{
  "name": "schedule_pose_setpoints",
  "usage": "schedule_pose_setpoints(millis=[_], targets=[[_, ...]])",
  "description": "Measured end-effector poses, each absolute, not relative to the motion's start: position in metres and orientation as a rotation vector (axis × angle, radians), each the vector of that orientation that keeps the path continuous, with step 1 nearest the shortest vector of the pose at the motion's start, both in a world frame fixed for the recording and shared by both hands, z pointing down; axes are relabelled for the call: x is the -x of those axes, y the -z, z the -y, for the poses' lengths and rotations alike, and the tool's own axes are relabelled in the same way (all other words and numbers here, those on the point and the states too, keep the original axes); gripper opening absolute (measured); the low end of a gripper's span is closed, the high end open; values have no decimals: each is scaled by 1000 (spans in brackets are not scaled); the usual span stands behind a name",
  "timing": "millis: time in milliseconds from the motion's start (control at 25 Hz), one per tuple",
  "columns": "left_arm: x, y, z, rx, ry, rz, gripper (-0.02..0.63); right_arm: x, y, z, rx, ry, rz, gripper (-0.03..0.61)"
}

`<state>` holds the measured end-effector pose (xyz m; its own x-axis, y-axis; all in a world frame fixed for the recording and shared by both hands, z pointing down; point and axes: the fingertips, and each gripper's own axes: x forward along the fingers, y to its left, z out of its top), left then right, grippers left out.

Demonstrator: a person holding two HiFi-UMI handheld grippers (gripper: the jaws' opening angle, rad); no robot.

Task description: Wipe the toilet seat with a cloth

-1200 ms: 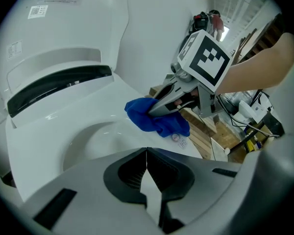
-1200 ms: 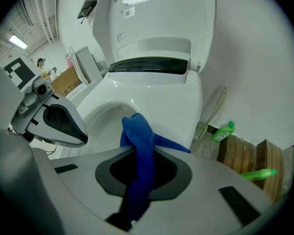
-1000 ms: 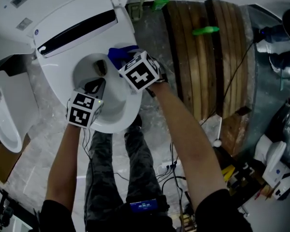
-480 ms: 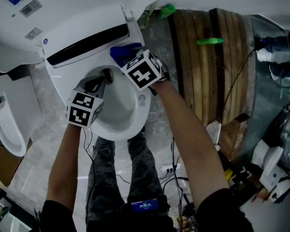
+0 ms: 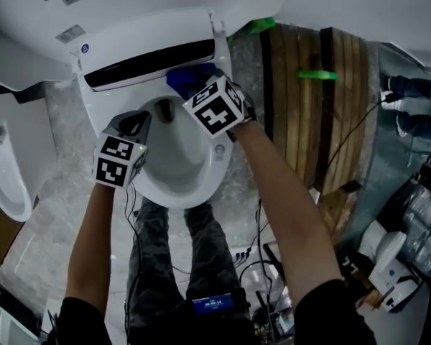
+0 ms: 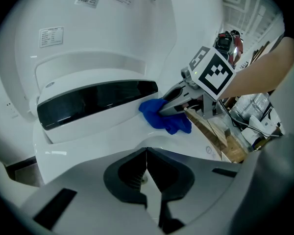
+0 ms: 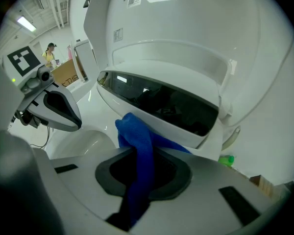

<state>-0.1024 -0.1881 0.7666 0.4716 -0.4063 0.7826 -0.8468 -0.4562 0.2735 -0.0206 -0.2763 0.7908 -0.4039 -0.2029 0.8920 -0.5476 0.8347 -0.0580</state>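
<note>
Right gripper, clamping crumpled blue cloth, had advanced wiping to rear of white plastic toilet seat, beyond closed, empty left gripper.

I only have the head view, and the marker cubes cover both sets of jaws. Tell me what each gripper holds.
Observer: The right gripper is shut on the blue cloth, which runs up between its jaws.
Operator: Now the left one.
Observer: The left gripper is shut and empty, with its jaws together.
Operator: Say where the cloth sits.
Observer: It is bunched on the toilet seat at the back, just below the dark strip.
</note>
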Motion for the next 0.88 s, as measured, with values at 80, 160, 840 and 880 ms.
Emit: schedule_pose_setpoints(millis=[80, 160, 840, 880], targets=[[108, -767, 182, -2043, -846, 1044, 12, 31, -791, 273, -544, -415, 1997, 53], [115, -767, 177, -2031, -843, 1055, 12, 43, -792, 268, -529, -408, 2008, 54], [176, -766, 131, -1945, -810, 1178, 12, 130, -805, 223, -402, -399, 2049, 52], [175, -765, 127, -1946, -812, 1181, 12, 129, -804, 222, -413, -419, 2047, 52]])
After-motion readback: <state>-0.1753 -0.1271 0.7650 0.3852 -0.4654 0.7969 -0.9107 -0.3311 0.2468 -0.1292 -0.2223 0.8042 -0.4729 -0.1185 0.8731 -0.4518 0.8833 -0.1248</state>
